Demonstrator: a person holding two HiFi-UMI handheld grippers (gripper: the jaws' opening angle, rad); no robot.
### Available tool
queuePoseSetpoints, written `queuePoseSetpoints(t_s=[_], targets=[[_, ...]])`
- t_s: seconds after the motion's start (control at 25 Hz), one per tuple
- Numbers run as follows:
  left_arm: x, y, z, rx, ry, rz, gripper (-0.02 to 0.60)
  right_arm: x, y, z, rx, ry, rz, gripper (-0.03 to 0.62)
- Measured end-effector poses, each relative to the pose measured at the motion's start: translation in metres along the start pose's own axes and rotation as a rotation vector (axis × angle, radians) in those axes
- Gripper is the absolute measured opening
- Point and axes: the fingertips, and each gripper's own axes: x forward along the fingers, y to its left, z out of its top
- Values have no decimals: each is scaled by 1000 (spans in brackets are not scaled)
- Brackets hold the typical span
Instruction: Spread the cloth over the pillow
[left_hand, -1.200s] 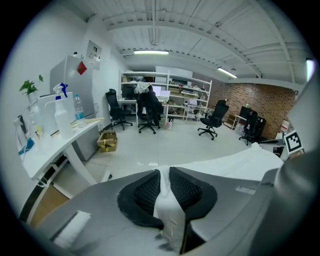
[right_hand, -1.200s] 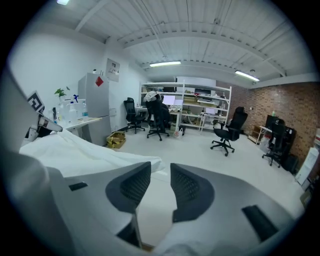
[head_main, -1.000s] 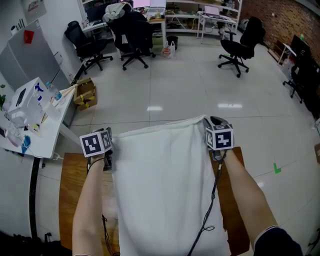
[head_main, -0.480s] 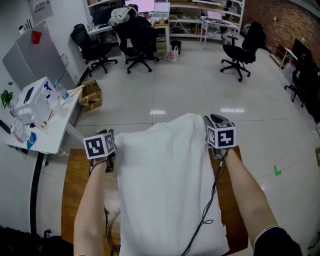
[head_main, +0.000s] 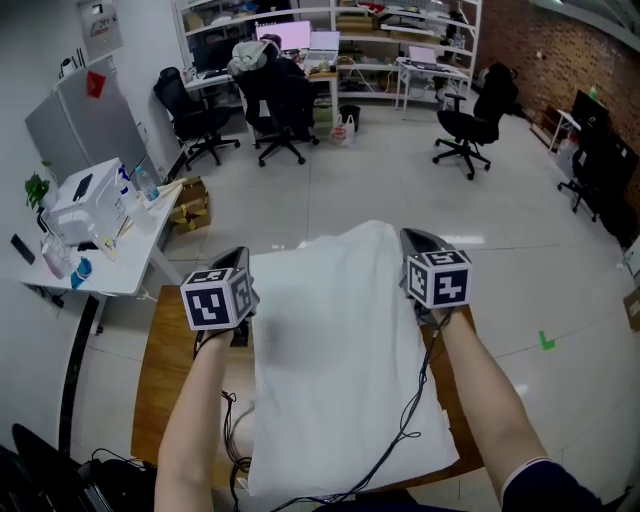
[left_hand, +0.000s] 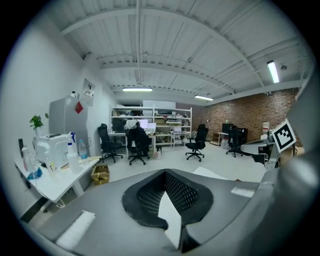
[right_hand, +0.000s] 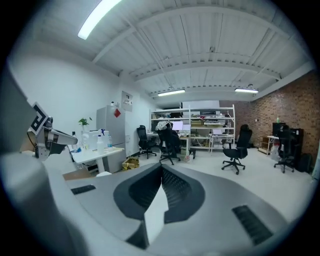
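Note:
A white cloth hangs and lies spread between my two grippers over the wooden table. My left gripper holds its far left corner. My right gripper holds the far right corner, where the cloth peaks. In the left gripper view the left gripper is shut, with a white strip of cloth pinched between its pads. In the right gripper view the right gripper is shut the same way on a fold of cloth. The pillow is hidden; I cannot tell whether it lies under the cloth.
Black cables trail from the grippers across the cloth. A white desk with a printer and bottles stands left of the table, with a cardboard box behind it. Office chairs stand on the grey floor beyond.
Both grippers have come up closer to the camera with the cloth. The cloth's near edge, which ran out of the frame before, now lies on the table. The view has tilted upward.

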Motion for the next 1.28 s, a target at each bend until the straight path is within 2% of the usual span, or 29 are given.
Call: queuePoseSetpoints(t_s=[0.24, 0.6, 0.96, 1.28], targets=[[-93, -50, 35, 117, -117, -56, 3, -88, 67, 32, 0, -104, 49, 9], [-231, -107, 36, 156, -173, -151, 3, -226, 151, 53, 2, -233, 91, 9], [-316, -164, 4, 61, -239, -300, 3, -318, 200, 46, -6, -277, 147, 14], [-348, -204, -22, 96, -247, -350, 3, -363, 228, 12, 8, -262, 204, 14]])
